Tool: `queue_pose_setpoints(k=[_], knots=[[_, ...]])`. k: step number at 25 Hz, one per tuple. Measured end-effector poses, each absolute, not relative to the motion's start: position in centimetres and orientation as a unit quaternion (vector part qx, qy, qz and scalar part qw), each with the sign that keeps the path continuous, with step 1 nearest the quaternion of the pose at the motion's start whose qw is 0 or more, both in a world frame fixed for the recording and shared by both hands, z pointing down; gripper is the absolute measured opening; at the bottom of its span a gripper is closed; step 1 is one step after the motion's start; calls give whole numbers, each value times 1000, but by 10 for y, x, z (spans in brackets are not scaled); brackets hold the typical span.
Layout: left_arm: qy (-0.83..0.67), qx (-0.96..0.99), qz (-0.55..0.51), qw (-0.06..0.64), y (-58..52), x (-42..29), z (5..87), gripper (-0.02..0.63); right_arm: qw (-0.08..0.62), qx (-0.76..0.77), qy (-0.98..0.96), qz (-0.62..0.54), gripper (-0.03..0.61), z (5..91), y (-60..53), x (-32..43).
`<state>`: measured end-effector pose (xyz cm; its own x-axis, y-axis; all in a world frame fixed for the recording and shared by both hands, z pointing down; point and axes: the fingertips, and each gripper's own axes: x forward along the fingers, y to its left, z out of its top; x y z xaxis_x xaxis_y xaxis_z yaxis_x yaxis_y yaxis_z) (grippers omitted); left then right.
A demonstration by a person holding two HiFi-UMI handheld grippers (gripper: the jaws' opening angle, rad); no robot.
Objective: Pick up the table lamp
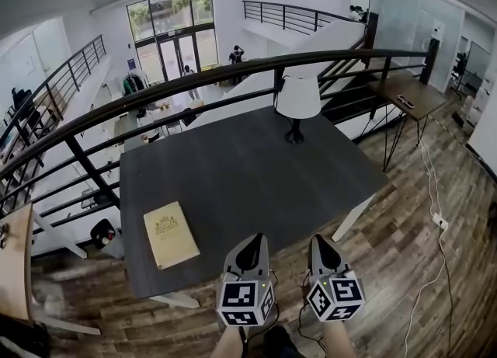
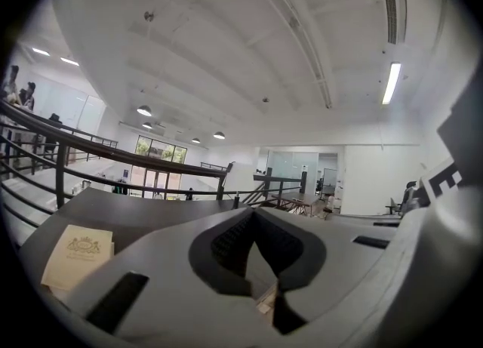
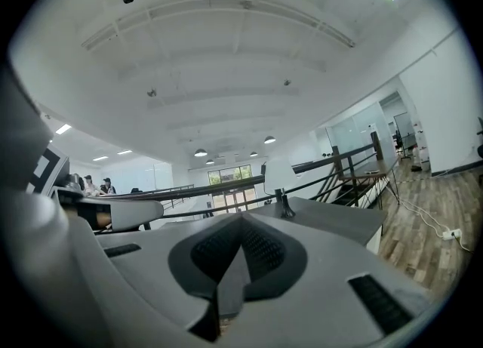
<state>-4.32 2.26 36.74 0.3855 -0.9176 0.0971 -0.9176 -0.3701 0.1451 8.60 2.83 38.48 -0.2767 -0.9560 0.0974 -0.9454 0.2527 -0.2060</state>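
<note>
Table lamp (image 1: 298, 100) stands upright at the far edge of the dark table (image 1: 248, 170), close to the black railing (image 1: 194, 77).
Tan booklet (image 1: 171, 234) lies flat, near-left. Left tongs (image 1: 250, 245) and right tongs (image 1: 322, 246) both pressed together, empty, at the near edge, well apart from lamp. Wood-plank floor (image 1: 404, 224); small side table (image 1: 411, 94) right.

The head camera looks steeply down from above the near edge of the dark grey rectangular desk (image 1: 233, 170), the left tongs (image 1: 251, 240) and right tongs (image 1: 320, 241) at the frame's foot. Each tongs camera sits low and close, facing almost level across the desktop (the white ceiling (image 2: 226, 52) fills the upper half). The cream rectangular booklet (image 1: 171, 234) shows in head and left views, the white-shaded table lamp (image 1: 298, 99) in head and right.
</note>
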Motion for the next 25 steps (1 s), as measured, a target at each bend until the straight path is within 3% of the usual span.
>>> queue_pose_setpoints(k=[25], knots=[[-569,815,2,106,-165,24,375,31,16,-571,812,-121,-9,399,-161,134]])
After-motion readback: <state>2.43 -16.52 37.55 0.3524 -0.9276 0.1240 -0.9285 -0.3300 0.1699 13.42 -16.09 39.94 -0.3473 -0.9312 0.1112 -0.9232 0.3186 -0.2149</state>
